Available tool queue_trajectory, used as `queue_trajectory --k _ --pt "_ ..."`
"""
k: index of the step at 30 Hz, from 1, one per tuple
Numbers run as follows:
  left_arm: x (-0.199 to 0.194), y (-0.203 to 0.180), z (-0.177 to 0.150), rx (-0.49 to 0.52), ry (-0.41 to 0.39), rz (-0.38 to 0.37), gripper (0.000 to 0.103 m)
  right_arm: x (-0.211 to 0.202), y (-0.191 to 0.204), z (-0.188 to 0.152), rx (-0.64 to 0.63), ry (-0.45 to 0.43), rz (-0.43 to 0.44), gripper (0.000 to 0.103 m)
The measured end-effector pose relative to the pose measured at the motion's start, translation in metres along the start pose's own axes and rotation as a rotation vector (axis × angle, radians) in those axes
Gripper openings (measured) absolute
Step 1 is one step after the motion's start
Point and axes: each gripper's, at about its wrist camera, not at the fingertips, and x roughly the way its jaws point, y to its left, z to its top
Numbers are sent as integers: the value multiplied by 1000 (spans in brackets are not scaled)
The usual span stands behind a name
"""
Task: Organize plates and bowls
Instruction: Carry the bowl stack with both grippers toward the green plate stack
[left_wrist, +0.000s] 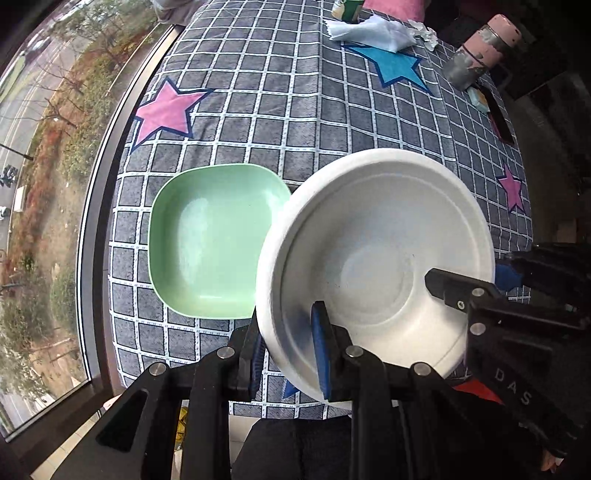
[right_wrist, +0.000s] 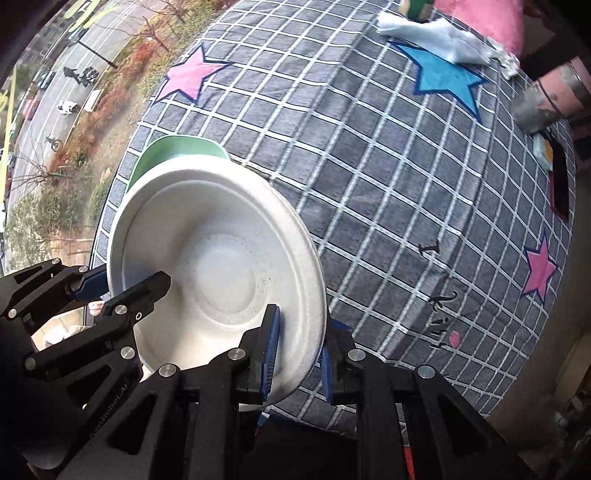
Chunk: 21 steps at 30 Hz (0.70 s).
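Observation:
A white round bowl (left_wrist: 369, 240) (right_wrist: 221, 240) hangs tilted above the table, held by both grippers. My left gripper (left_wrist: 288, 325) is shut on the bowl's near-left rim, one blue pad inside and one outside. My right gripper (right_wrist: 303, 325) is shut on the opposite rim in the same way. Each gripper also shows in the other's view: the right gripper (left_wrist: 469, 275) at the right, the left gripper (right_wrist: 122, 282) at the left. A pale green square plate (left_wrist: 218, 240) (right_wrist: 166, 151) lies on the cloth just left of the bowl, partly hidden behind it in the right wrist view.
A grey checked tablecloth (left_wrist: 295, 110) with pink and blue stars covers the table. At the far end lie a white cloth (left_wrist: 373, 31), a green can (left_wrist: 347, 9) and a pink-and-grey bottle (left_wrist: 480, 51). A window frame (left_wrist: 96, 221) runs along the table's left edge.

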Motion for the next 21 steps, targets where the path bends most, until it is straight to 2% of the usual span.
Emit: queue_trajectory --k 21 --pt "0 70 -12 -88 -2 25 25 10 64 27 -29 9 23 21"
